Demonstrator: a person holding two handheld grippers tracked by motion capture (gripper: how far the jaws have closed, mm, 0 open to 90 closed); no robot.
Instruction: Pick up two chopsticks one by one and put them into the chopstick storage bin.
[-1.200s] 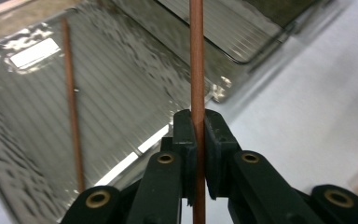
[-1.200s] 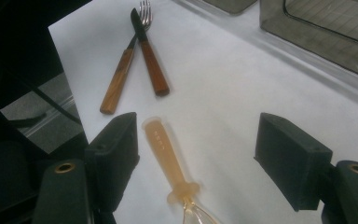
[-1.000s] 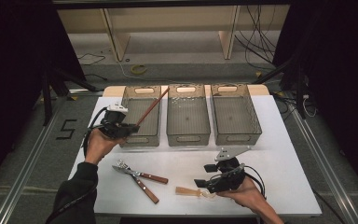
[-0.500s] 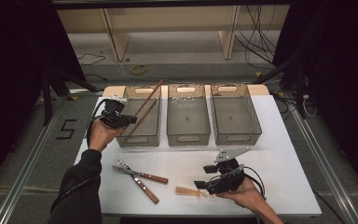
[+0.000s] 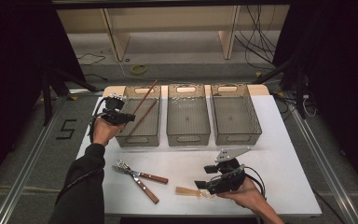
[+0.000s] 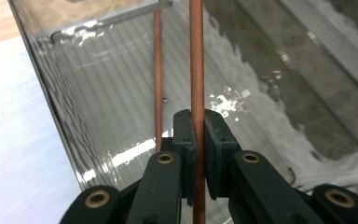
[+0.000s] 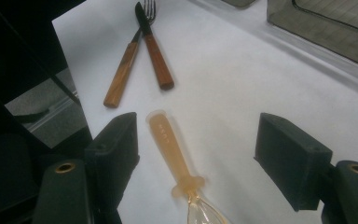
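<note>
L gripper (image 5: 127, 118), clamped on chopstick (image 6: 196, 70), moved lower over bin (image 5: 149, 135); R gripper (image 7: 200, 154) apart.

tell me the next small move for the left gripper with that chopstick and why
Probably lower it a little further and open the jaws. The left gripper is shut on one chopstick slanting over the left bin, and the second chopstick already lies inside, so release would put the pair together.
</note>
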